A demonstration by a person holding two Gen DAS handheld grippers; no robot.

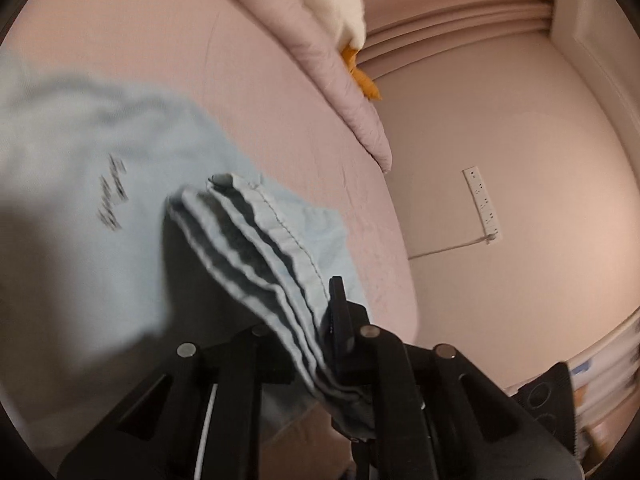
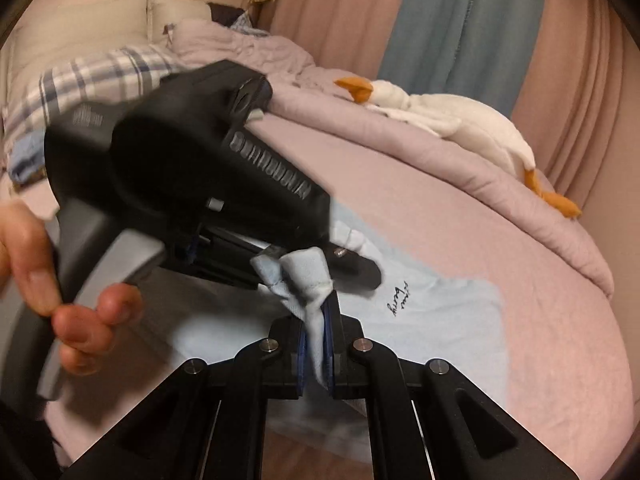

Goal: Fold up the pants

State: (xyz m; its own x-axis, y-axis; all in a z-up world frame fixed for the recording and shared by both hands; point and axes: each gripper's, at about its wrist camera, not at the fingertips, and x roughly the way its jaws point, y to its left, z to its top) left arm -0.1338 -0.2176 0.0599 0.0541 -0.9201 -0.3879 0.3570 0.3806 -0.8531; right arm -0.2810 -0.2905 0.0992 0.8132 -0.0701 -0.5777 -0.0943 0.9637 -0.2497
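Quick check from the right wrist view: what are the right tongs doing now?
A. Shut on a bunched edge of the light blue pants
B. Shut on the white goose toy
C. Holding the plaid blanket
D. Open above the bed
A: the right tongs pinch a bunched fold of the light blue pants, while the goose toy lies apart on the quilt.

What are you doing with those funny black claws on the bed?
A person is folding light blue pants on a pink bed. Each hand holds a black gripper. The right gripper is clamped on a bunched bit of the cloth, and the left gripper pinches several stacked layers of an edge. A toy goose lies on the rumpled blanket behind.
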